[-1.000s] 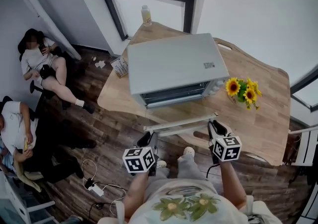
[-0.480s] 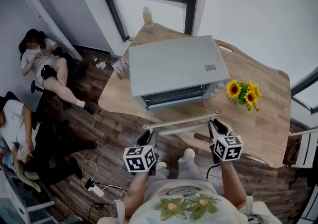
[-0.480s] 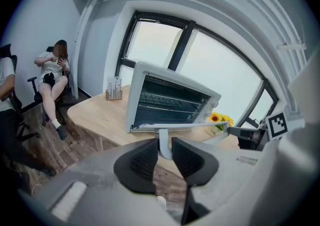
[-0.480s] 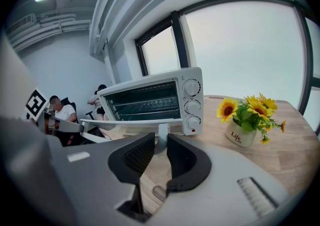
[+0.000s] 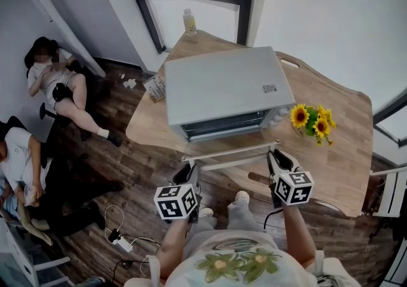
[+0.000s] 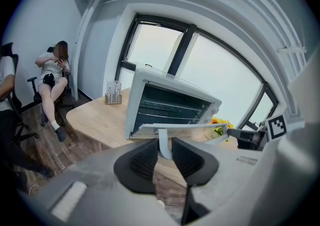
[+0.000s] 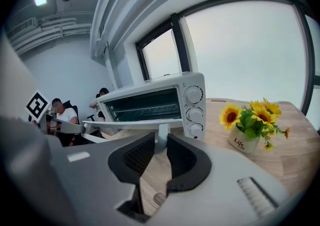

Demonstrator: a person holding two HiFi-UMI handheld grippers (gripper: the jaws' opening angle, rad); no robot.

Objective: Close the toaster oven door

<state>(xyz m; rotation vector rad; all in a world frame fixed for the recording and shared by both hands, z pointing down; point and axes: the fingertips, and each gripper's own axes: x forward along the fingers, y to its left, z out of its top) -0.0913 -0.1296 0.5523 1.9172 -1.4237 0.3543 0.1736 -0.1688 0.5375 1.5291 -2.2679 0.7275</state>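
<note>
A silver toaster oven [image 5: 226, 88] stands on the wooden table [image 5: 343, 152], its front facing me. Its door [image 5: 230, 154] hangs open, nearly flat, with the white handle bar along its near edge. My left gripper [image 5: 189, 168] is shut on the handle's left post [image 6: 163, 142], whose white stem sits pinched between the black pads. My right gripper [image 5: 275, 154] is shut on the right post [image 7: 160, 135] the same way. In the right gripper view the oven's open mouth [image 7: 145, 103] and its three knobs [image 7: 192, 112] show just beyond the door.
A pot of sunflowers [image 5: 313, 118] stands right of the oven, close to my right gripper. A bottle [image 5: 189, 21] and a small rack [image 5: 153, 86] sit at the table's far left. People sit on chairs at the left [image 5: 57, 85]. Cables lie on the floor [image 5: 121, 238].
Both grippers have risen a little and moved toward the oven, carrying the door's handle edge slightly upward. The oven itself has stayed put.
</note>
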